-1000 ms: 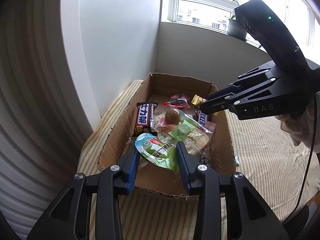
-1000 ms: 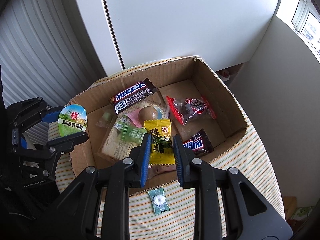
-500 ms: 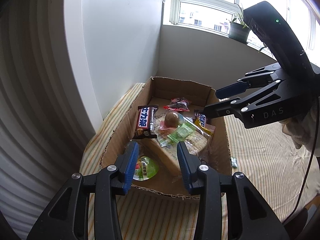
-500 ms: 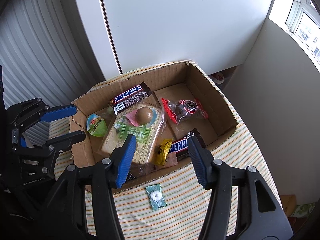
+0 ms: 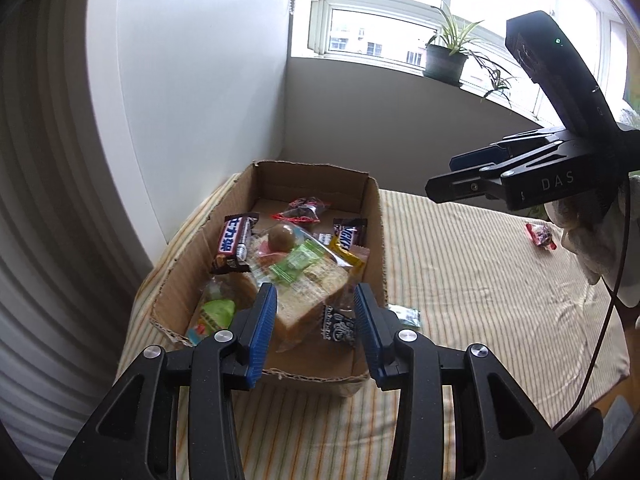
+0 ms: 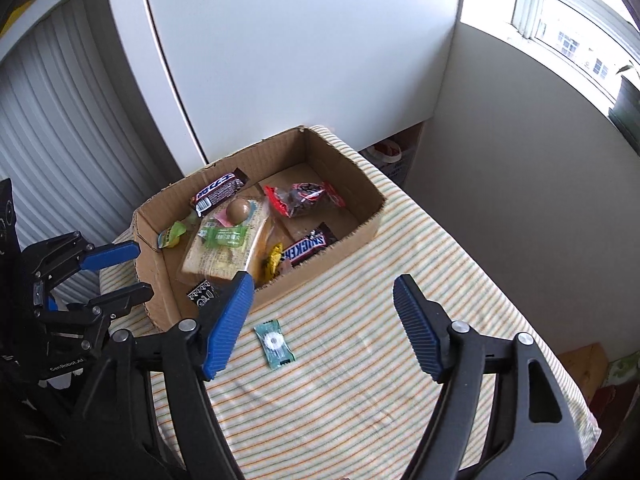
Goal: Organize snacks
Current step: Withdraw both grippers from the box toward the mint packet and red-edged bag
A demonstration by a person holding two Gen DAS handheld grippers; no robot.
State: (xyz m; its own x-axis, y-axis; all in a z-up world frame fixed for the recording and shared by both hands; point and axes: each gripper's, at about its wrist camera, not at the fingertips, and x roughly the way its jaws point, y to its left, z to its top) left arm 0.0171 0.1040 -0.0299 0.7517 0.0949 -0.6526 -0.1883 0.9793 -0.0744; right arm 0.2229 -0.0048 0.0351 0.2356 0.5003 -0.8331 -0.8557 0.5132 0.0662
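A cardboard box (image 5: 374,216) (image 6: 356,236) on the striped cloth holds several snacks: chocolate bars, a bread pack (image 5: 308,296), a red packet (image 6: 306,198), a yellow packet (image 6: 273,258) and a green jelly cup (image 5: 214,312) (image 6: 172,234). My left gripper (image 5: 314,328) is open and empty at the box's near edge. My right gripper (image 6: 322,320) is open and empty above the cloth, beside the box. A green wrapped candy (image 6: 274,343) (image 5: 406,315) lies on the cloth outside the box. A red packet (image 5: 540,236) lies further off on the cloth.
A white cabinet (image 6: 300,40) stands behind the box. The striped cloth (image 6: 400,320) covers the table. A potted plant (image 5: 446,58) sits on the window sill. The table's edge drops off at the right in the right wrist view.
Both grippers opened: the left let the green jelly cup fall into the box, the right let the yellow packet fall in. Both then pulled back from the box.
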